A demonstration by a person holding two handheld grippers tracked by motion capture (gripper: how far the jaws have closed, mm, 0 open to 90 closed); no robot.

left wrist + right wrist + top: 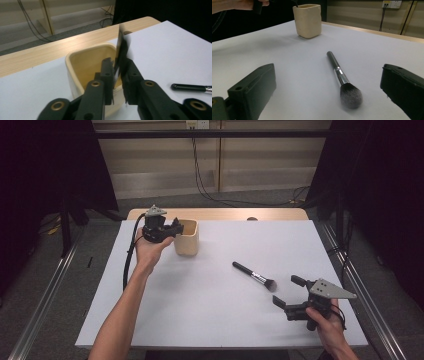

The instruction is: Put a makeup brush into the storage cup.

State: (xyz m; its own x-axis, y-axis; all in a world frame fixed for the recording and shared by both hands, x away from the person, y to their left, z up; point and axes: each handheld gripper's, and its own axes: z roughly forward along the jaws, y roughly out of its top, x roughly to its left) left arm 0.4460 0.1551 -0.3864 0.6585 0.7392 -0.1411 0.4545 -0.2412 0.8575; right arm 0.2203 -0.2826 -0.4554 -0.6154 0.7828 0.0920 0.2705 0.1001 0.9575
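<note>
High view: left tongs (pixel 176 226) are hovering over the cream square ceramic cup (pixel 187 238) at far left, clamped on a thin dark stick (pixel 121 48). Keep it upright while lowering. Right tongs (pixel 287 292), jaws apart, are facing the black-handled makeup brush (pixel 254 276) lying mid-surface.

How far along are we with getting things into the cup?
Done: nothing visibly inside the cup yet. In hand: the left gripper holds a thin dark strip upright over the cup's mouth. Left: the makeup brush lies on the table, untouched, in front of the open right gripper.
</note>
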